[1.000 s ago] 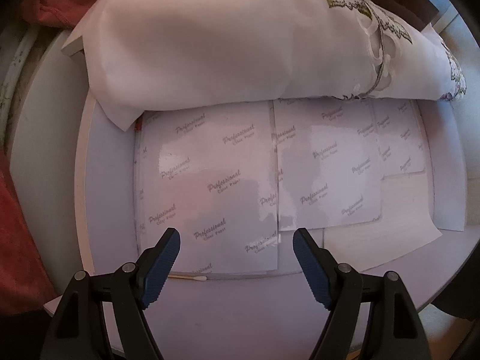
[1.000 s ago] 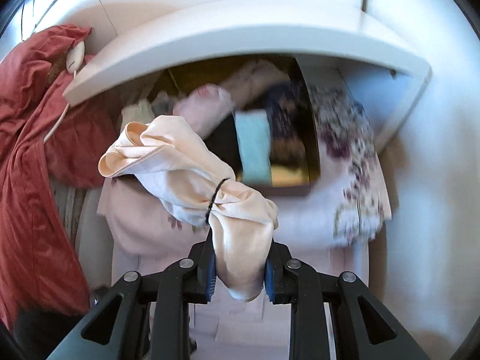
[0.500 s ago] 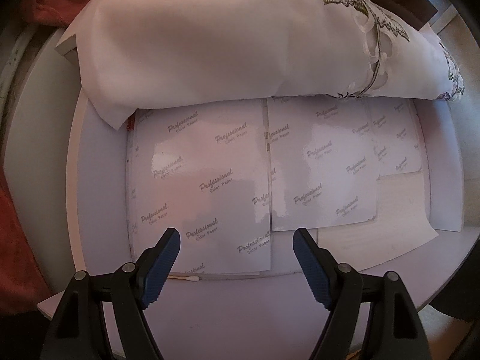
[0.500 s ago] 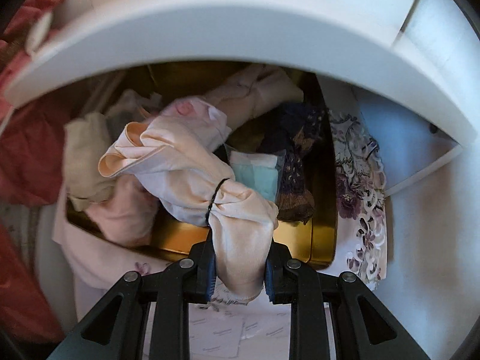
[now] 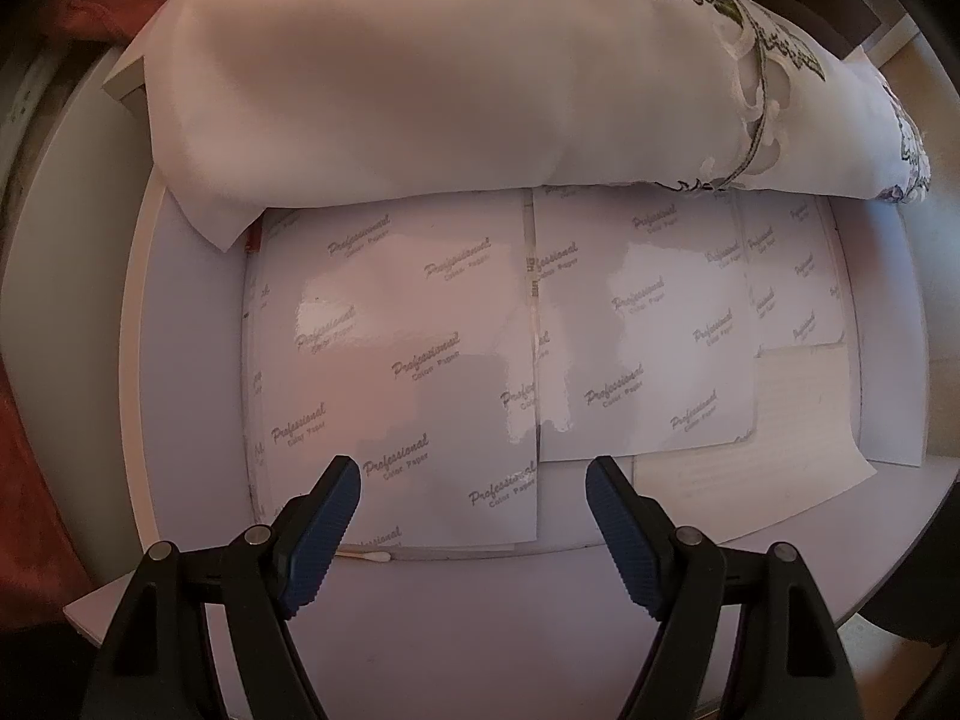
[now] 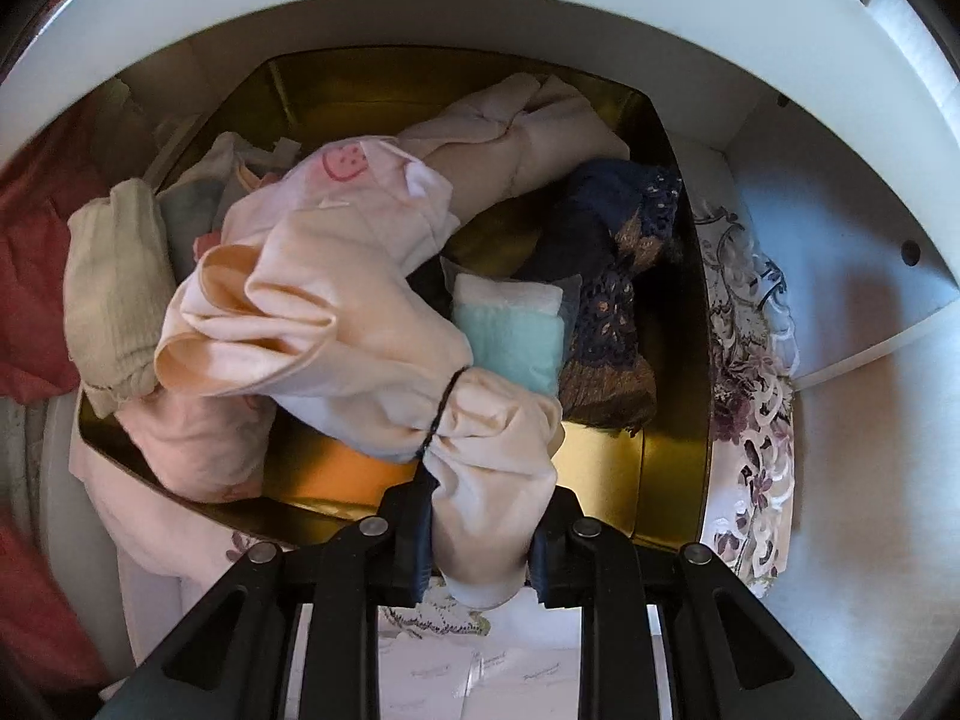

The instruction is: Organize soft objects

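The right gripper [image 6: 483,531] pinches the lower end of a peach cloth bundle tied with a black band [image 6: 336,354], though its jaws have just been easing apart. The bundle hangs over a gold-lined box [image 6: 672,468] crowded with soft things — a cream knit roll [image 6: 114,288], a mint pad [image 6: 510,342], dark lace [image 6: 612,300]. A white shelf edge [image 6: 480,24] arches above, perhaps overhanging the box. The left gripper [image 5: 474,480] gapes wide, holding nothing, above glossy printed paper sheets [image 5: 408,348] — a white embroidered cloth [image 5: 456,72] overlaps their far edge.

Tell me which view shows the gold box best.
The right wrist view: the gold box lies open below the right claw, with soft items inside. The left wrist view shows none of it, only embroidered cloth and paper sheets.
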Demonstrator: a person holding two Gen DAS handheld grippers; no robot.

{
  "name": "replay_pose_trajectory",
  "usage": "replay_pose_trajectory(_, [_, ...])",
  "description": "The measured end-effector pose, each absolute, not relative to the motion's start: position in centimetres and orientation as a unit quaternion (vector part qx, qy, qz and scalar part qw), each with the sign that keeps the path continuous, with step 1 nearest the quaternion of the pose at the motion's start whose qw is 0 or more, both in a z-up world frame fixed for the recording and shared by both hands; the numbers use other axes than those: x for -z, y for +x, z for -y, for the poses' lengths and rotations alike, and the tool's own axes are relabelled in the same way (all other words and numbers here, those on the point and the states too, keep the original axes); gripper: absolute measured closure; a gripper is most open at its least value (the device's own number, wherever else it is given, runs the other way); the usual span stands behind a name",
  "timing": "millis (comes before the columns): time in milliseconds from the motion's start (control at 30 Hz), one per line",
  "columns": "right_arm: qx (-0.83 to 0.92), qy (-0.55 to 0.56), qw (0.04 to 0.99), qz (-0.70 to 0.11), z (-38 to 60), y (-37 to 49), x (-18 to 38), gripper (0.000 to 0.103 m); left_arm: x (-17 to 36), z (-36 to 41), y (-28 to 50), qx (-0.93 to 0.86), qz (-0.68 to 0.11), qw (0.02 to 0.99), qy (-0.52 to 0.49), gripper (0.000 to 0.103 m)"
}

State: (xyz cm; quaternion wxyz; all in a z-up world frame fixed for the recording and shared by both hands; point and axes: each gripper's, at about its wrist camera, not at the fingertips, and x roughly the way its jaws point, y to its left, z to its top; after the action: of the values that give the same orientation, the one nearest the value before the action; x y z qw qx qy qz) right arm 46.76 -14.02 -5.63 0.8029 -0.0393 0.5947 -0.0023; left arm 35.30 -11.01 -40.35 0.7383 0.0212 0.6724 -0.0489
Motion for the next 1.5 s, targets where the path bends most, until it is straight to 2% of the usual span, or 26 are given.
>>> replay_pose_trajectory(33, [0.0, -0.031, 0.804, -0.593, 14.3, 46.6, 5.4, 0.072, 40.3, 10.9, 35.3, 0.048, -0.673, 0.738, 0.021, 0.024])
replay_pose_trajectory(100, [-0.004, -0.02, 0.809, -0.588, 15.0, 46.4, 5.1, 0.054, 40.3, 10.9, 35.4, 0.048, -0.673, 0.738, 0.021, 0.024])
replay_pose_trajectory(167, [-0.005, -0.016, 0.815, -0.579, 15.3, 45.9, 4.4, 0.043, 40.4, 10.8, 35.4, 0.048, -0.672, 0.739, 0.021, 0.024])
replay_pose_trajectory(300, [-0.025, -0.025, 0.825, -0.564, 15.3, 44.7, 2.9, 0.036, 40.3, 10.8, 35.5, 0.049, -0.67, 0.74, 0.019, 0.024])
replay_pose_trajectory(433, [-0.03, -0.032, 0.846, -0.531, 14.7, 44.0, 1.3, 0.039, 40.1, 10.9, 35.5, 0.05, -0.669, 0.741, 0.021, 0.024])
replay_pose_trajectory(467, [-0.032, -0.033, 0.849, -0.526, 14.4, 44.1, 1.2, 0.048, 40.0, 10.8, 35.4, 0.05, -0.669, 0.742, 0.022, 0.024])
replay_pose_trajectory(500, [-0.035, -0.038, 0.849, -0.526, 14.1, 44.4, 1.3, 0.06, 39.9, 10.8, 35.4, 0.049, -0.668, 0.742, 0.022, 0.024])
replay_pose_trajectory(567, [-0.034, -0.058, 0.845, -0.531, 13.1, 44.9, 1.8, 0.07, 39.7, 10.9, 35.4, 0.048, -0.667, 0.743, 0.02, 0.024])
replay_pose_trajectory(767, [-0.021, -0.075, 0.837, -0.541, 12.6, 45.5, 3.4, 0.07, 39.3, 10.8, 35.5, 0.047, -0.664, 0.746, 0.018, 0.024])
replay_pose_trajectory(867, [-0.027, -0.062, 0.843, -0.533, 13.0, 45.0, 2.7, 0.068, 39.0, 11.1, 35.5, 0.05, -0.662, 0.748, 0.02, 0.024])
replay_pose_trajectory(933, [-0.03, -0.047, 0.849, -0.526, 13.4, 44.4, 2.1, 0.062, 38.7, 11.1, 35.5, 0.051, -0.659, 0.75, 0.022, 0.024])
replay_pose_trajectory(1000, [-0.03, -0.033, 0.856, -0.514, 13.8, 43.5, 1.6, 0.05, 38.5, 11.2, 35.5, 0.05, -0.656, 0.752, 0.021, 0.024])
replay_pose_trajectory(1067, [-0.025, -0.025, 0.863, -0.503, 14.2, 42.6, 1.1, 0.045, 38.1, 11.2, 35.5, 0.05, -0.653, 0.756, 0.022, 0.024])
replay_pose_trajectory(1133, [-0.021, -0.019, 0.868, -0.496, 14.7, 41.5, 0.7, 0.045, 37.6, 11.1, 35.4, 0.048, -0.647, 0.761, 0.021, 0.024])
replay_pose_trajectory(1300, [-0.013, 0.001, 0.874, -0.485, 15.6, 38.7, 0.3, 0.036, 36.0, 11.0, 35.2, 0.046, -0.626, 0.778, 0.019, 0.024])
replay_pose_trajectory(1500, [-0.006, 0.004, 0.875, -0.484, 16.2, 35.0, 1.1, 0.031, 32.9, 11.1, 34.5, 0.05, -0.59, 0.806, 0.005, 0.024])
